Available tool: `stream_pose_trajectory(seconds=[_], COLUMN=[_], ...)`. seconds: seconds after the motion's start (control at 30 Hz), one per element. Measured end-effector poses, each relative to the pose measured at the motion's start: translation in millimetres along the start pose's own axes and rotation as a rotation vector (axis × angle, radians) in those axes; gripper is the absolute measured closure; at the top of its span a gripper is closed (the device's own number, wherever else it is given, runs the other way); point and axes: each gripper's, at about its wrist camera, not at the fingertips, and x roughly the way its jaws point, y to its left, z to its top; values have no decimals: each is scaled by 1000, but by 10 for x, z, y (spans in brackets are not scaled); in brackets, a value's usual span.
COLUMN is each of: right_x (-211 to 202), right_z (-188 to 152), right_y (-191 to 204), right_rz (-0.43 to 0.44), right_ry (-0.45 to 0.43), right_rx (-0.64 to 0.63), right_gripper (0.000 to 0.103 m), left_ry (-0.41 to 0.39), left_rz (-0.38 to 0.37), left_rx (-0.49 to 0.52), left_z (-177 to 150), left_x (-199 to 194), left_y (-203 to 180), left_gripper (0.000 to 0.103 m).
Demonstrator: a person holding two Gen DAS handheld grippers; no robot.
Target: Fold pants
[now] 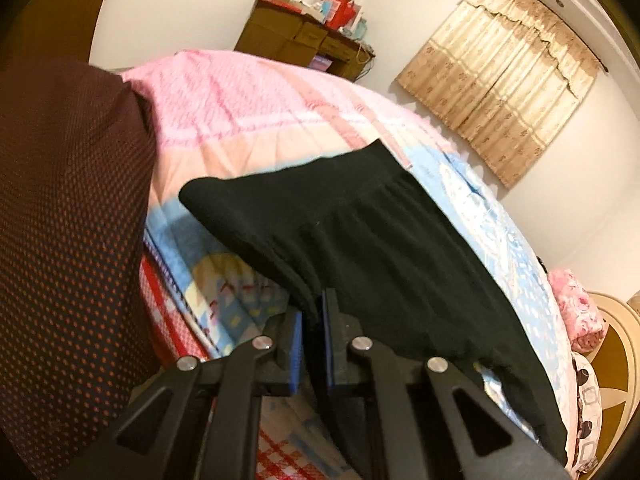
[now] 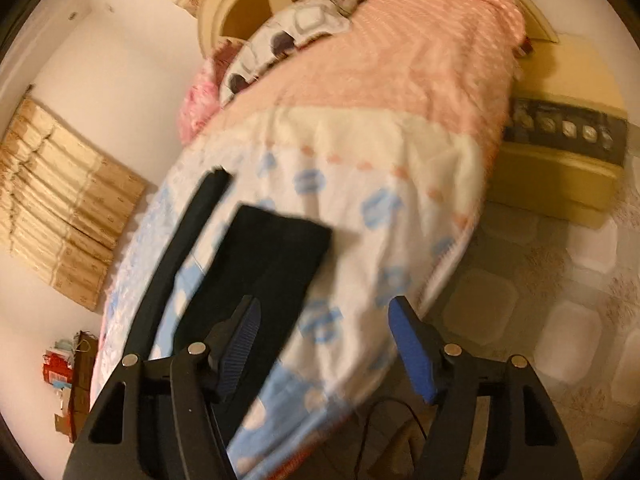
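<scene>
The black pants [image 1: 380, 240] lie spread across the patterned quilt [image 1: 240, 120] on the bed, waistband toward the far side. My left gripper [image 1: 314, 314] is shut on a fold of the pants' near edge, and the cloth runs up from between its blue pads. In the right wrist view one pant leg [image 2: 272, 256] ends in a square cuff just ahead, and a second narrow black strip [image 2: 188, 232] lies to its left. My right gripper [image 2: 324, 320] stands open over the quilt [image 2: 380, 160] with nothing between its fingers. Its left finger [image 2: 244, 332] is at the leg's near edge.
A person's dark dotted garment [image 1: 68, 220] fills the left side. A wooden dresser [image 1: 304, 36] and a curtain [image 1: 504, 76] stand beyond the bed. Pillows [image 2: 288, 36] and a headboard [image 2: 256, 4] are at the far end. Tiled floor [image 2: 560, 300] and a thin cable [image 2: 384, 408] lie at the right.
</scene>
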Motion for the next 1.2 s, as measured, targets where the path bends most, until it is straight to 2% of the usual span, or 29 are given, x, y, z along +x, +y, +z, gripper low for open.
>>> stream_pose_trajectory(seconds=[0.07,0.13,0.27,0.33,0.37,0.4,0.43,0.47,0.5,0.63,0.77,0.87,0.97,1.2], right_x=[51,156,418,494,529,546,554,556,565,531,364,287,299,420], right_z=[109,168,238,192,165,124,87,67,67,121,190,261,235,74], right_y=[112,136,65,61,72,122,172,207,224,223,287,395,399,109], right_rz=[-14,-50,-49,-18,-21,-39,-45,-33,-6,44,88,122,112,57], right_ry=[-53,-55,-16,0,10,15,17,21,35,43,-11,-38,-21,38], right_rx=[-90,-154,-145,-151,-175,-221,-265,-295,-300,-252,-225,-241,-252,-174], right_gripper=[35,35,35,35,45,65,76,93,96,97,98,100,100,98], left_ry=[4,9,2,5,14,16,18,20,26,14,-25,0,51,56], left_rz=[13,19,27,36,47,51,60,68,71,53,32,52,66,78], left_rx=[5,-3,32,64,84,92,99,99,94,78,102,107,80,95], left_z=[5,27,43,31,27,22,14,15,14,46,99,68,28,22], left_x=[23,69,80,106,143,157,180,194,219,188,118,189,319,398], left_y=[-5,-4,-57,-96,-116,-115,-108,-106,-81,17,-14,-7,77,85], left_gripper=[94,94,94,94,94,94,94,94,94,94,94,94,94,94])
